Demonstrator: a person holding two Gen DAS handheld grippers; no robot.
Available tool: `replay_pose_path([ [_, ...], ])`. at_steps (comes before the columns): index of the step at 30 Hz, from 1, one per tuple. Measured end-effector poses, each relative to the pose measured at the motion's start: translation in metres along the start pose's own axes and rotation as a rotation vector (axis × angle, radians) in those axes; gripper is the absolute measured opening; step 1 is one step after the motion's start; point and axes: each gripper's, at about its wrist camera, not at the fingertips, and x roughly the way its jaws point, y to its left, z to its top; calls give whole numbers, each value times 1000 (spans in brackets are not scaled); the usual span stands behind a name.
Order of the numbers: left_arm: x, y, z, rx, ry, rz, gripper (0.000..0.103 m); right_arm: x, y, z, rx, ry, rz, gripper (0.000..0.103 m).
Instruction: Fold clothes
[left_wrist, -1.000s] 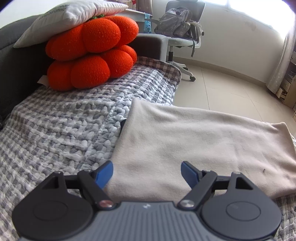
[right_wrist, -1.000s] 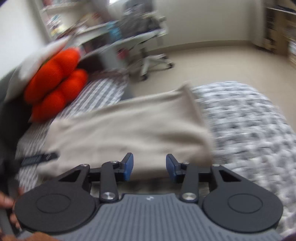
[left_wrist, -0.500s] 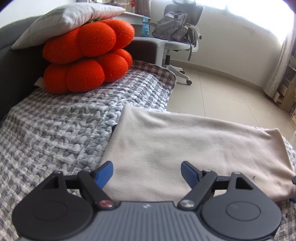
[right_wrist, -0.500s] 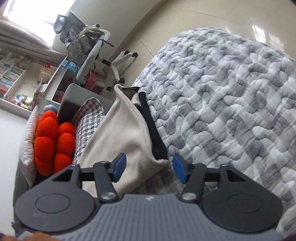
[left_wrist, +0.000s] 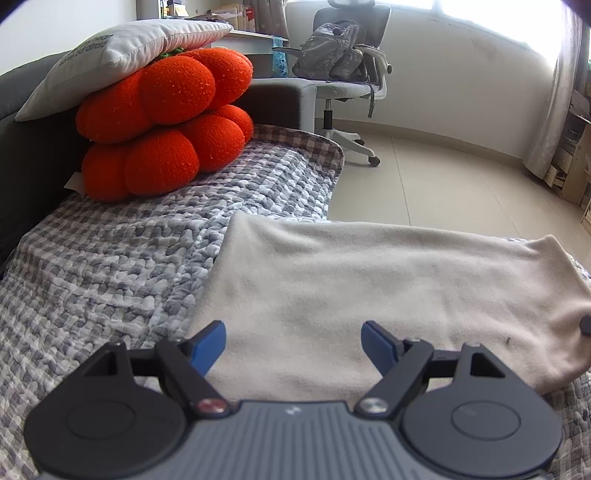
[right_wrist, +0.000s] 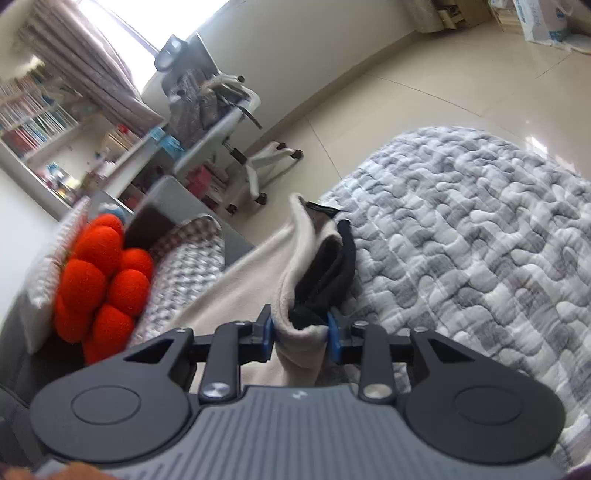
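A beige garment lies folded flat on the grey checked quilt. My left gripper hovers open over its near edge, nothing between the blue pads. In the right wrist view the same beige garment shows its end, with black fabric inside the fold. My right gripper is closing on that bunched corner, and both blue pads press on the cloth.
Orange round cushions and a white pillow sit against the dark sofa back at the left. An office chair with a bag stands on the tiled floor beyond the quilt edge. Shelves line the far wall.
My right gripper rolled, moved down to the garment's end and closed on its corner. The left gripper stayed open over the near edge.
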Motion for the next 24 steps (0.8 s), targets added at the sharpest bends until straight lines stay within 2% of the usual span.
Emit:
replay_pose_path([
  [2, 1, 0, 0, 5, 2, 2, 82, 9, -13, -2, 63, 29, -47, 34],
  [5, 0, 0, -1, 4, 0, 2, 82, 11, -25, 4, 151, 38, -20, 34],
  [9, 0, 1, -2, 12, 1, 5, 82, 26, -12, 15, 60, 26, -38, 35],
  [14, 1, 5, -2, 9, 0, 12, 82, 40, -9, 24, 38, 37, 15, 38],
  [16, 2, 7, -1, -4, -1, 8, 82, 32, -9, 22, 29, 24, 19, 27],
  [18, 0, 4, 0, -2, -12, -6, 82, 23, -2, 21, 5, 3, 48, 21],
  [20, -2, -1, 0, 11, -26, -18, 82, 11, 11, 20, -31, -26, 90, 20],
  [24, -6, -22, -3, 104, -64, -16, 82, -9, 37, 14, -120, -80, 150, 19],
])
